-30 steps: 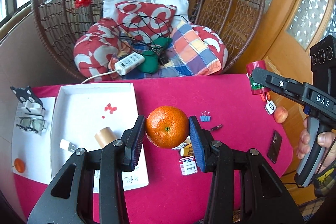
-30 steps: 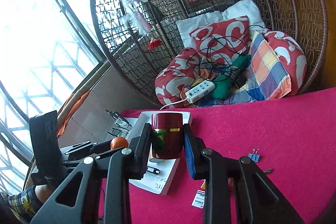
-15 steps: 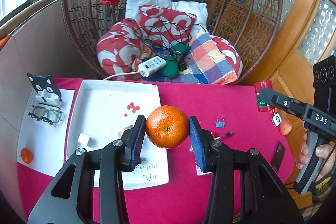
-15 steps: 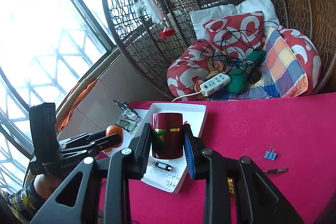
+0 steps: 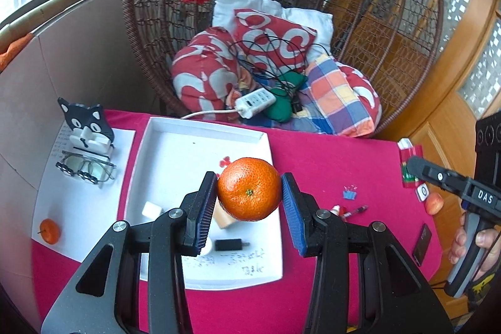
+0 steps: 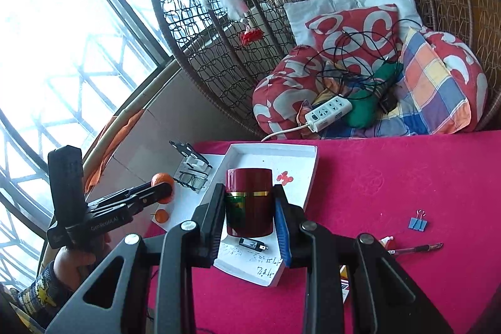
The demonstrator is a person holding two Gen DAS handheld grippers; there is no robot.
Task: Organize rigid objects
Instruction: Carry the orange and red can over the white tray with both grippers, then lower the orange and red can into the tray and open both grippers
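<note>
Since the earlier frame both views have slid toward the white tray: in the left wrist view it sat at lower left a second ago and now fills the middle, under the fruit. Left tongs are clenched on an orange, both blue pads pressing its sides, and the fruit hangs above the tray's right half. Below it in the tray lie a tan cylinder (mostly hidden), a white block and a small black plug-like piece. Right tongs grasp a dark red canister with a gold band, upright, in front of the tray's near part in the right wrist view. At the left of the left wrist view, a white sheet carries glasses, a cat-shaped stand and a small orange. On the red surface at right lie a blue binder clip and a pen.
</note>
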